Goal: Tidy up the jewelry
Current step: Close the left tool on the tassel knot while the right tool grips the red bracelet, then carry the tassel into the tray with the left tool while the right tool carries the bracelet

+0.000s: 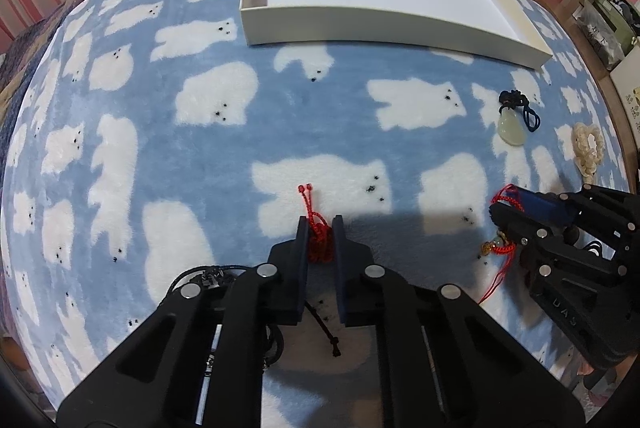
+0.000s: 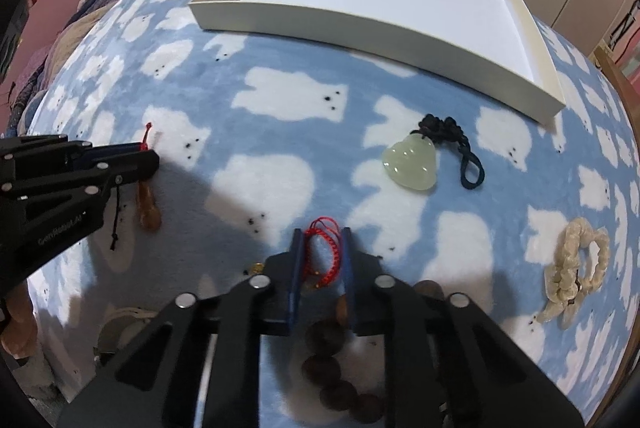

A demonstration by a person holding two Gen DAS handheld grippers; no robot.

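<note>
left tool [image 1: 320, 224]: clenched on red braided cord [image 1: 319, 242], near centre of bear-print blue blanket [image 1: 224, 148] | right tool [image 2: 320, 238]: grasping red cord bracelet [image 2: 325, 255] | white shallow cardboard tray [image 1: 360, 24]: far

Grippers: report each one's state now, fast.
Left gripper: shut on red knotted cord.
Right gripper: shut on red braided bracelet.

Blue bear-print blanket [image 1: 224, 148] carries white tray [image 1: 384, 28], jade pendant on dark cord [image 2: 412, 164], cream beaded bracelet [image 2: 572, 268], brown bead string [image 2: 332, 368].
</note>
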